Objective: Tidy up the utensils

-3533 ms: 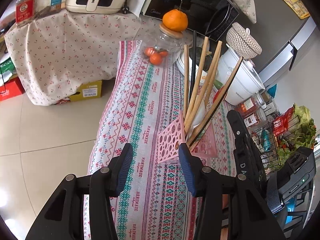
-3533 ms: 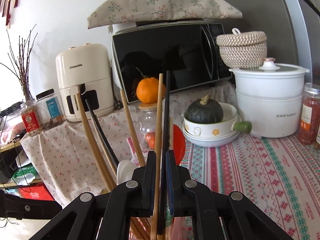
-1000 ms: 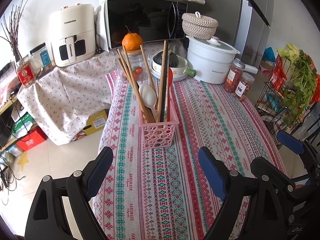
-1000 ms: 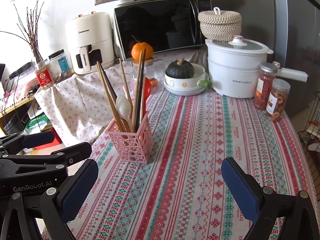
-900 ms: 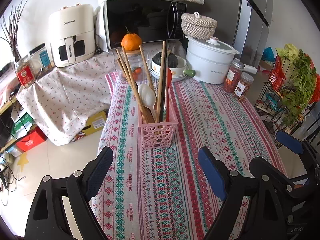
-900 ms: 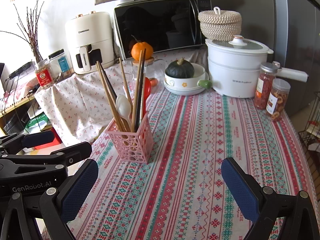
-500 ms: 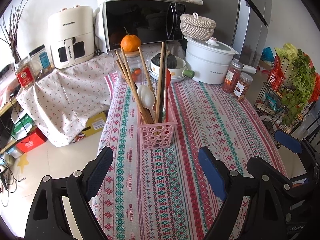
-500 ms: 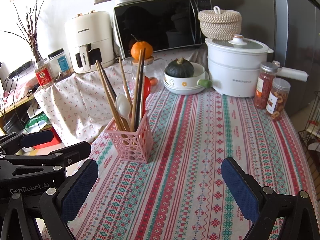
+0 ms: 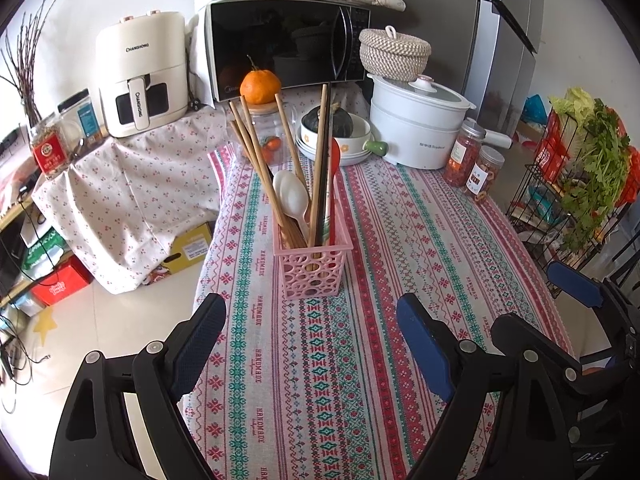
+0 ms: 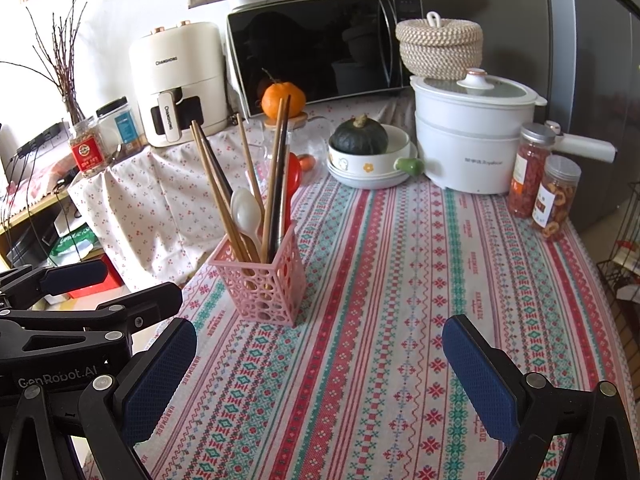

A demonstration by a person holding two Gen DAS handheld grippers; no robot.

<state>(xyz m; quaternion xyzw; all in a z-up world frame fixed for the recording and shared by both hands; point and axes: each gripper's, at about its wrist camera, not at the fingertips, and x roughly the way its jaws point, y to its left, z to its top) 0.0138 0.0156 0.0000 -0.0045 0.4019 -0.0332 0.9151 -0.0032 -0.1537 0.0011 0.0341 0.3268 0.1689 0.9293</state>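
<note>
A pink perforated holder [image 9: 313, 266] [image 10: 260, 286] stands upright on the patterned tablecloth [image 9: 360, 380] [image 10: 400, 300]. It holds several wooden chopsticks [image 9: 256, 160] [image 10: 216, 188], a black pair [image 9: 326, 152], a white spoon [image 9: 291, 196] [image 10: 245, 209] and a red spoon [image 9: 334, 156] [image 10: 294, 176]. My left gripper [image 9: 310, 344] is open, low and near the table's front, well back from the holder. My right gripper [image 10: 320, 372] is open too, pulled back, with nothing between its fingers. Each gripper shows at the other view's edge.
At the table's far end stand a bowl with a dark squash [image 10: 362, 138], a white pot [image 10: 472, 140], two jars [image 10: 544, 188] and a glass jar topped by an orange [image 9: 260, 87]. A microwave [image 9: 284, 46] and air fryer [image 9: 142, 74] stand behind. A wire rack with greens [image 9: 592, 168] is right.
Since 3.5 s ago my right gripper let go of the chopsticks into the holder and both grippers drew back and opened wide. Over the last second almost nothing has moved.
</note>
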